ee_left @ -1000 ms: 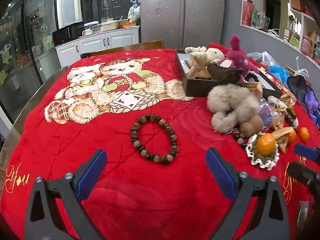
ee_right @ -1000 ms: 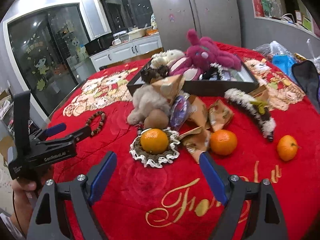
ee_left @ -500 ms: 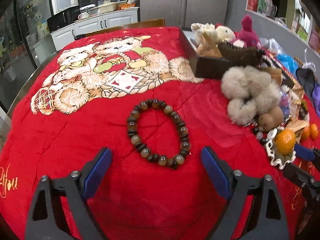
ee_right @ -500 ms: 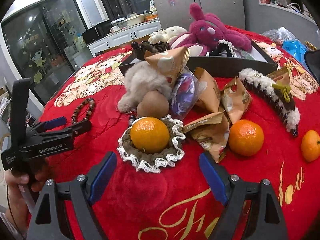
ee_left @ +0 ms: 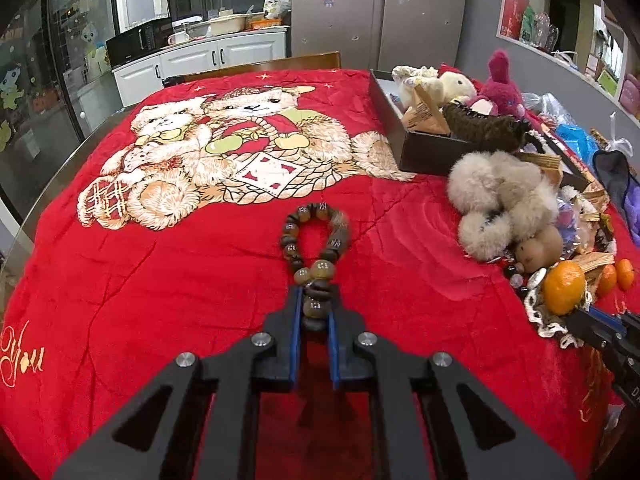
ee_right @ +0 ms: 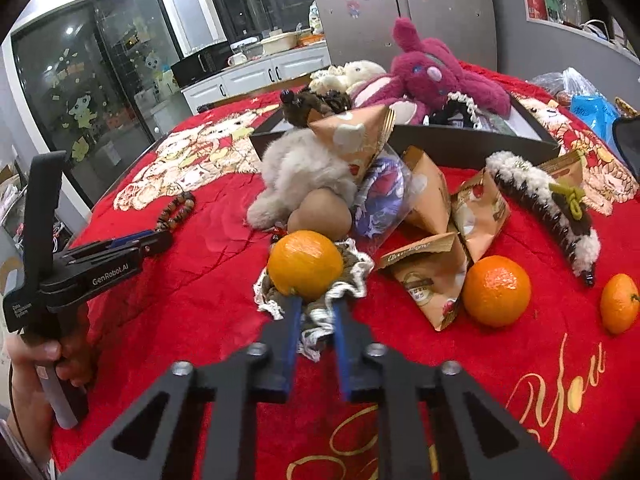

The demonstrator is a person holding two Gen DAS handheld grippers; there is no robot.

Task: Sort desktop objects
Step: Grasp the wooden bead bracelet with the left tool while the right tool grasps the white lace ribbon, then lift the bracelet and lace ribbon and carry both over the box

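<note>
My left gripper is shut on the near end of a brown bead bracelet, squeezed into a narrow loop on the red blanket. It also shows in the right wrist view. My right gripper is shut on the near edge of a brown lace-trimmed scrunchie. An orange sits on that scrunchie. A dark box with plush toys stands at the back right.
A grey fur scrunchie, snack packets, two more oranges, a long fuzzy hair clip and a magenta plush rabbit crowd the right side. The blanket's bear print lies at the left.
Both grippers moved forward and closed. The left one closed on the bracelet, pinching it narrow. The right one closed on the lace scrunchie under the orange.
</note>
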